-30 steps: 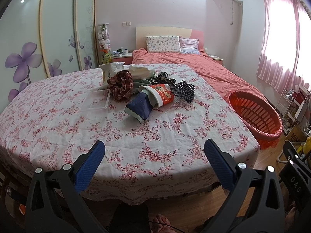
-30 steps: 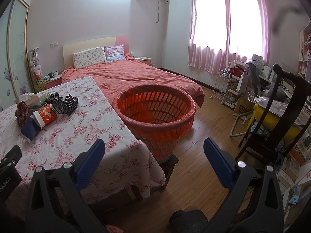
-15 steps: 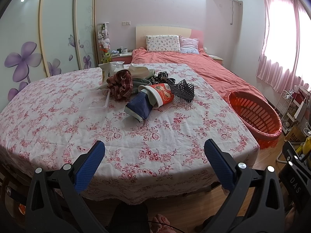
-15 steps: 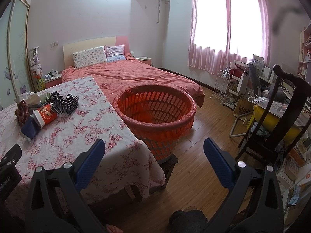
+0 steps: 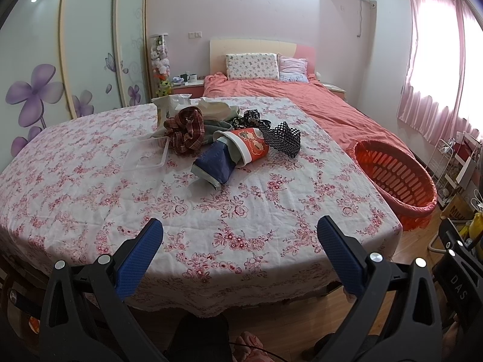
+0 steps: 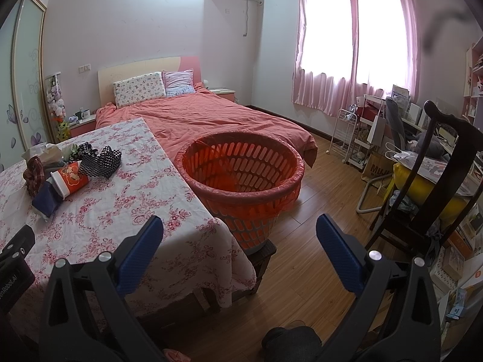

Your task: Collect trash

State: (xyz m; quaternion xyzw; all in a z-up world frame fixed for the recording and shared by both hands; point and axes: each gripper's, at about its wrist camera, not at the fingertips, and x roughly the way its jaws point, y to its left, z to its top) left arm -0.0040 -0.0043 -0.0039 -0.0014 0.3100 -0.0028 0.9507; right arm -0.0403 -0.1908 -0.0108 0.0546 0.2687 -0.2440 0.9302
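Now reach in for the first piece of trash.
Your left gripper [image 5: 240, 232] and right gripper [image 6: 240, 230] both hang spread wide and empty by the worktop's [image 5: 90, 187] near edge; the trash pile [image 5: 223, 141] sits toward its far edge, so take the near paper cup [image 5: 249, 147] first, then carry it to the orange basket [image 6: 241, 175] off the right edge.

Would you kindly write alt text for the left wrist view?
Open left tongs hover empty over a floral-clothed table holding a pile of trash: a red paper cup, cloth scraps, a clear tray. An orange basket stands right.
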